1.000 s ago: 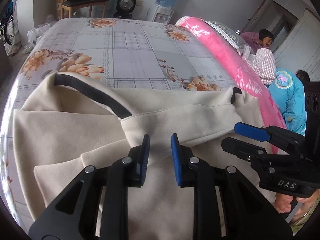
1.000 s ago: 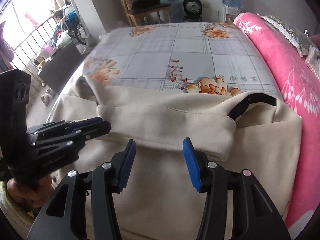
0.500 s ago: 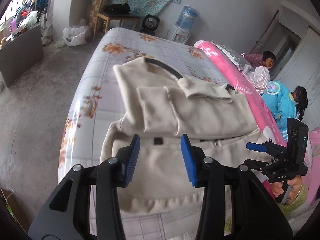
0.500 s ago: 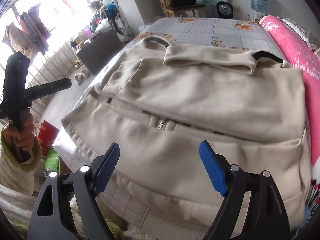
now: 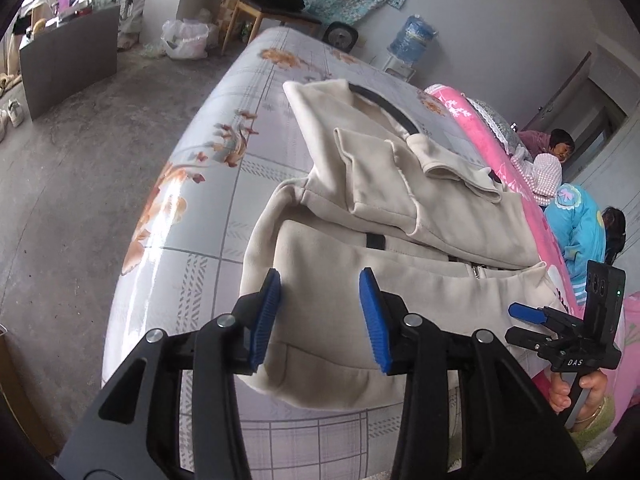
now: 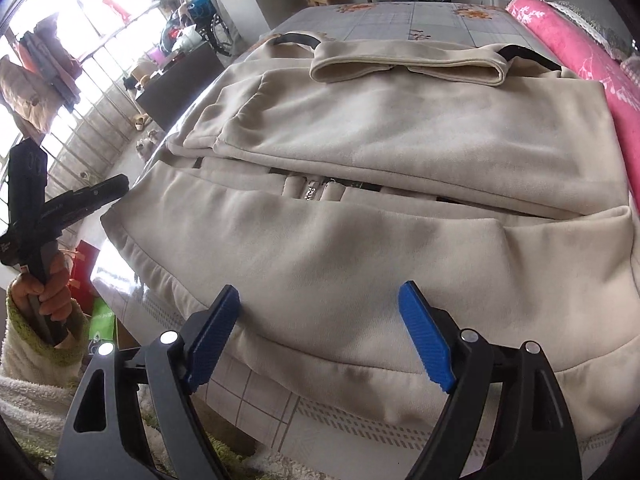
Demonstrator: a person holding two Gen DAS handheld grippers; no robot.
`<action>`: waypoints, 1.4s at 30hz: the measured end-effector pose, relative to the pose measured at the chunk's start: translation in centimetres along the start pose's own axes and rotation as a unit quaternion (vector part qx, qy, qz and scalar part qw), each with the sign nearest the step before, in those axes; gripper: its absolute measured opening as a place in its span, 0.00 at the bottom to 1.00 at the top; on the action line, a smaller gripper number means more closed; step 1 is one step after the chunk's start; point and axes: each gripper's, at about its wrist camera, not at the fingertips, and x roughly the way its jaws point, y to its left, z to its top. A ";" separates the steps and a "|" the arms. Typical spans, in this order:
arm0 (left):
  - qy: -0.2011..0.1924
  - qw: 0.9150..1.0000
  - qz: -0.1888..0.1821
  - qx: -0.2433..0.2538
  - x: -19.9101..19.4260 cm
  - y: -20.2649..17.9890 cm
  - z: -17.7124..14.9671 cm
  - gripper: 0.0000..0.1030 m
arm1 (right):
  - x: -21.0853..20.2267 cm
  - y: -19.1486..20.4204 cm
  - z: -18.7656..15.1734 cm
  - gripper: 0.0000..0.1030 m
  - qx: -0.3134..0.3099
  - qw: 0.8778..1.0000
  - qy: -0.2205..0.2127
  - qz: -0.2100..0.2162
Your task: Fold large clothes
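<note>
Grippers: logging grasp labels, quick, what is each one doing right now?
Left gripper: open, empty, above the beige jacket.
Right gripper: open wide, empty, over the jacket's near hem.

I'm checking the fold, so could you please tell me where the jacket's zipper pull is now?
In the right wrist view the zipper pull sits mid-frame in the seam between the folded-over upper part and the lower panel of the beige jacket.

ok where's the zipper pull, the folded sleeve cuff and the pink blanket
zipper pull (image 6: 311,192), right wrist view, on the metal slider
folded sleeve cuff (image 6: 404,68), right wrist view, mid cuff
pink blanket (image 6: 576,44), right wrist view, upper patterned part
</note>
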 end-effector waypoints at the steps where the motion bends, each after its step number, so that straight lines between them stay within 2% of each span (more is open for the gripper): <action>1: 0.011 1.000 0.001 -0.009 0.7 0.3 0.3 0.37 | 0.0 0.0 0.0 0.78 0.002 1.000 0.000 0.000; 6: 0.031 0.998 -0.035 -0.041 2.3 2.0 1.7 0.36 | 0.1 0.0 0.1 0.78 0.004 1.000 0.001 -0.001; 13: 0.031 0.998 -0.040 -0.029 3.3 2.0 3.0 0.36 | 0.2 0.1 0.1 0.78 0.004 1.000 0.000 -0.004; 18: 0.036 0.998 -0.050 -0.006 3.7 1.7 3.2 0.44 | 0.2 0.2 0.0 0.78 0.003 1.000 -0.003 -0.007; 22: 0.052 0.997 -0.051 -0.010 3.4 1.8 3.1 0.44 | 0.3 0.5 -0.1 0.78 -0.002 1.000 -0.004 -0.013; 25: 0.072 0.993 -0.090 -0.021 3.0 2.0 2.5 0.44 | 0.3 0.5 -0.1 0.78 -0.001 1.000 -0.005 -0.013; 30: 0.072 0.983 -0.166 -0.025 2.1 2.1 1.6 0.44 | 0.5 0.6 0.0 0.78 -0.004 1.000 -0.006 -0.015; 35: 0.076 0.985 -0.150 -0.048 3.6 2.5 1.6 0.42 | 0.5 0.5 -0.1 0.78 -0.002 1.000 -0.007 -0.015; 37: 0.061 0.984 -0.163 -0.045 3.3 2.0 1.6 0.42 | 0.5 0.5 -0.1 0.78 -0.002 1.000 -0.008 -0.015; 40: 0.032 0.973 -0.224 -0.038 2.2 1.5 1.4 0.42 | 0.5 0.5 -0.1 0.78 -0.002 1.000 -0.009 -0.014; 41: 0.032 0.973 -0.227 -0.037 2.2 1.5 1.4 0.43 | 0.5 0.5 -0.1 0.78 -0.003 1.000 -0.009 -0.014; 42: 0.036 0.975 -0.215 -0.035 2.4 1.5 1.3 0.43 | 0.5 0.5 -0.1 0.78 -0.003 1.000 -0.009 -0.014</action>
